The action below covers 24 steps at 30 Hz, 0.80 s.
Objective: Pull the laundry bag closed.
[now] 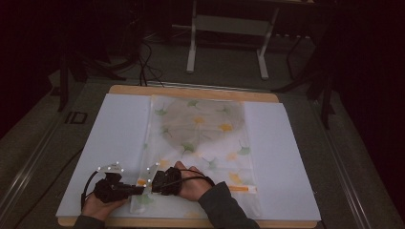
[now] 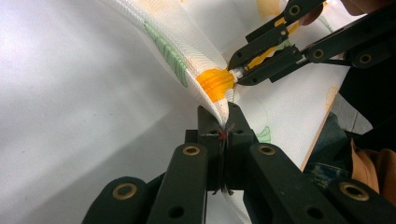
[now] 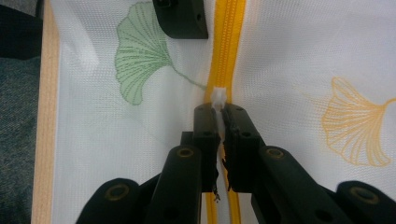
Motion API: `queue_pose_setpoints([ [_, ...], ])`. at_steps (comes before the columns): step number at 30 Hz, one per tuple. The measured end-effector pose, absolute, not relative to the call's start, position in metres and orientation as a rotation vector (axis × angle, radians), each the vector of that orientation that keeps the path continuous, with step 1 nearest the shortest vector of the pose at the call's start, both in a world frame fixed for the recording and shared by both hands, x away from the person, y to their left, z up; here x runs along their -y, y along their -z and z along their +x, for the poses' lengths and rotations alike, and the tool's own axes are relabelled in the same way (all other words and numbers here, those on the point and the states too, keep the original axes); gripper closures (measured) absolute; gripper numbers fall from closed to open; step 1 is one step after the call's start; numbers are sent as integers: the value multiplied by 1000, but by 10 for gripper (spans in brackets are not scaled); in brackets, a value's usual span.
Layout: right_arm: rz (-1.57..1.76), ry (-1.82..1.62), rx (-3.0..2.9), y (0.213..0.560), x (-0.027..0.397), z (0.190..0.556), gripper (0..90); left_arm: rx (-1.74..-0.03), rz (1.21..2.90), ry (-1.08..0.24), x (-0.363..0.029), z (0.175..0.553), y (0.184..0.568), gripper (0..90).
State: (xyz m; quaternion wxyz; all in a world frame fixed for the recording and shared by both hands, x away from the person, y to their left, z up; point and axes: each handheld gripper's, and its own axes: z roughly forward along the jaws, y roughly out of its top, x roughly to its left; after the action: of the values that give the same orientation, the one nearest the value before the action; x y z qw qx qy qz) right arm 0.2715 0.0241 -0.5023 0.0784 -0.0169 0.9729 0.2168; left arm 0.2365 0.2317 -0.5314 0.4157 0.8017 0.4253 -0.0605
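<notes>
Mesh laundry bag (image 1: 200, 143) with a ginkgo-leaf print lies flat on a white sheet (image 1: 282, 157) over the wooden table (image 1: 191, 90), its near end at the person's edge; something round and grey-brown shows through the mesh at the far half, contents unclear. Left gripper (image 2: 223, 122) is clamped on the bag's corner fabric beside the orange zipper end (image 2: 215, 82). Right gripper (image 3: 219, 112) has its jaws closed on the white zipper pull (image 3: 219, 96) on the yellow zipper (image 3: 227, 42). The two grippers sit just beside each other, nothing between them. Metal stand legs (image 1: 227, 47) and cables (image 1: 148, 62) on the floor beyond the table.
</notes>
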Motion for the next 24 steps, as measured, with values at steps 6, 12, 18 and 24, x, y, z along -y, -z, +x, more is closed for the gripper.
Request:
queue_pose_setpoints([
  [6,-48,-619,-2914,502,-20,272,845,-1069,2006,155,-233,237,531,887],
  [12,-47,-592,-2919,503,-15,272,845,-1072,2008,156,-233,237,532,887],
  [18,-45,-563,-2925,502,-10,272,845,-1073,2005,157,-233,236,532,887],
  [24,-40,-535,-2925,500,-5,272,845,-1074,2006,158,-234,237,532,887],
])
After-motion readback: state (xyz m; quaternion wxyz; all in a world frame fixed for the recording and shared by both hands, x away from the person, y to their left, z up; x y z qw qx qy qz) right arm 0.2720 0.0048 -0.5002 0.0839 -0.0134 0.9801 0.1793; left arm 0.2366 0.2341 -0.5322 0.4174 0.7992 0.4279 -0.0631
